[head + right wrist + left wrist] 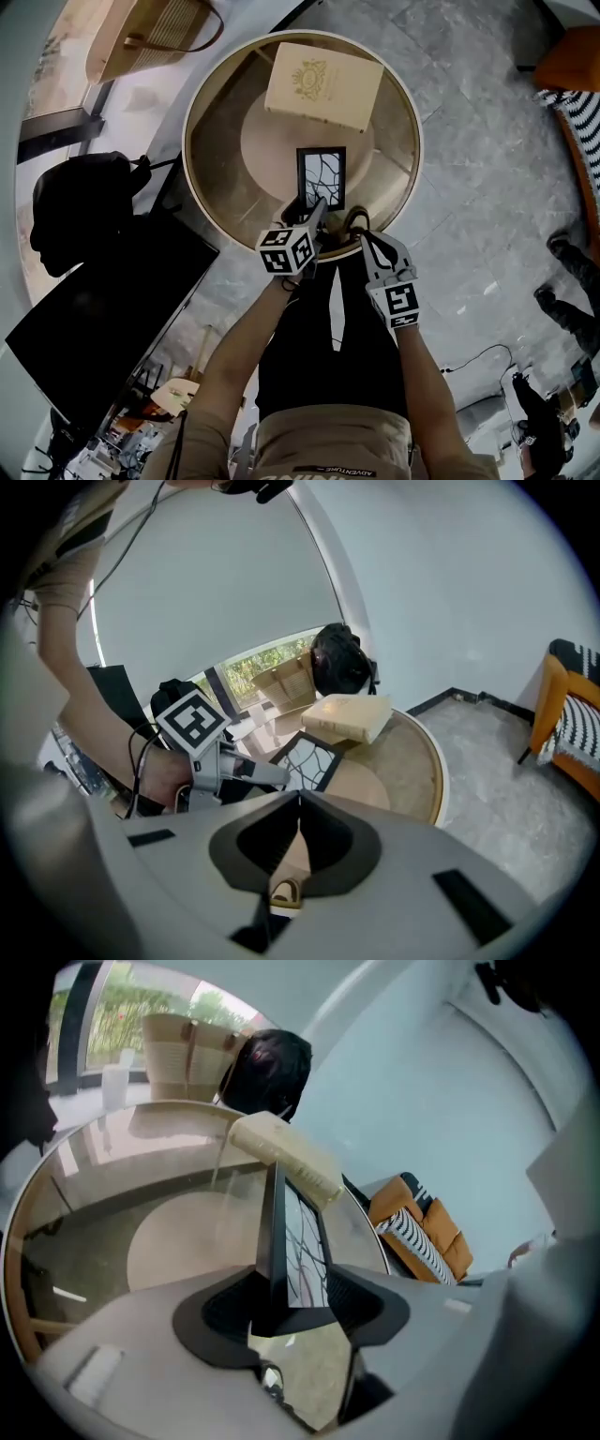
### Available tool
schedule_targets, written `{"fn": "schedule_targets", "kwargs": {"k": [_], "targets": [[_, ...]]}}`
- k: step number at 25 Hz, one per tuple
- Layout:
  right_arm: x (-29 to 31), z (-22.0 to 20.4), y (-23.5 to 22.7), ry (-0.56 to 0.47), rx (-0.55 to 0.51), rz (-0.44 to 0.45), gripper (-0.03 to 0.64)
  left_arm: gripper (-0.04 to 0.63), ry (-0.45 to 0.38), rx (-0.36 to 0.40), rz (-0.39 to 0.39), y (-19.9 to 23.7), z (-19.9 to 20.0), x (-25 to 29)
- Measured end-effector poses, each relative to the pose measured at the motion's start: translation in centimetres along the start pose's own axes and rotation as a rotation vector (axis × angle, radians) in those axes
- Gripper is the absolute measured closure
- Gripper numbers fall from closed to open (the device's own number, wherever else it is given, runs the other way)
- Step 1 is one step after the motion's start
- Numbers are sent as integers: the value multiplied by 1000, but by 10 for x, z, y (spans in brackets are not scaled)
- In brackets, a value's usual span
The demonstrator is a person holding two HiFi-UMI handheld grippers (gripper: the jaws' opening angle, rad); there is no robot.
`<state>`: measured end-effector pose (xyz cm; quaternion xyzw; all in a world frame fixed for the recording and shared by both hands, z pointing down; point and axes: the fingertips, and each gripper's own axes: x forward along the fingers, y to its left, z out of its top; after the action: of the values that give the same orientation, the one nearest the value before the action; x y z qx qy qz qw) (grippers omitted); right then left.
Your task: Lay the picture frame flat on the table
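**Frame (322, 178) stands between the wide-open left tool (317, 214).**
Probably light, stiff, with fragile glass: take its near edge. Right tool (364, 236) is closed, empty.

The left tool (292, 1296) has its jaws apart, with the picture frame (302, 1241) between them, seen almost edge-on. Beyond it, a cream box (286, 1152) lies on the round bench (122, 1185).

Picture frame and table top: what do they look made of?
The picture frame has a matte black border, plastic or painted wood, can't tell. The table top looks like clear glass: its base shows through, with reflections.
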<state>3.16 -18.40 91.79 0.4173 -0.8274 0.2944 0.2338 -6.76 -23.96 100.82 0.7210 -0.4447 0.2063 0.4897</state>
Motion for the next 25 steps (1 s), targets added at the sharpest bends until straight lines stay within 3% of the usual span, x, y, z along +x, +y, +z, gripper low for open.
{"fn": "schedule_targets", "kwargs": {"k": [6, 15, 21, 25], "targets": [[1, 0, 6, -11, -1, 5, 609, 359, -109, 180, 144, 7, 7, -13], [-21, 19, 10, -54, -38, -2, 609, 359, -150, 212, 103, -12, 20, -51], [-66, 54, 35, -58, -74, 19, 609, 365, -140, 271, 55, -61, 35, -124], [-98, 102, 44, -105, -94, 13, 609, 453, -204, 381, 12, -105, 79, -176]]}}
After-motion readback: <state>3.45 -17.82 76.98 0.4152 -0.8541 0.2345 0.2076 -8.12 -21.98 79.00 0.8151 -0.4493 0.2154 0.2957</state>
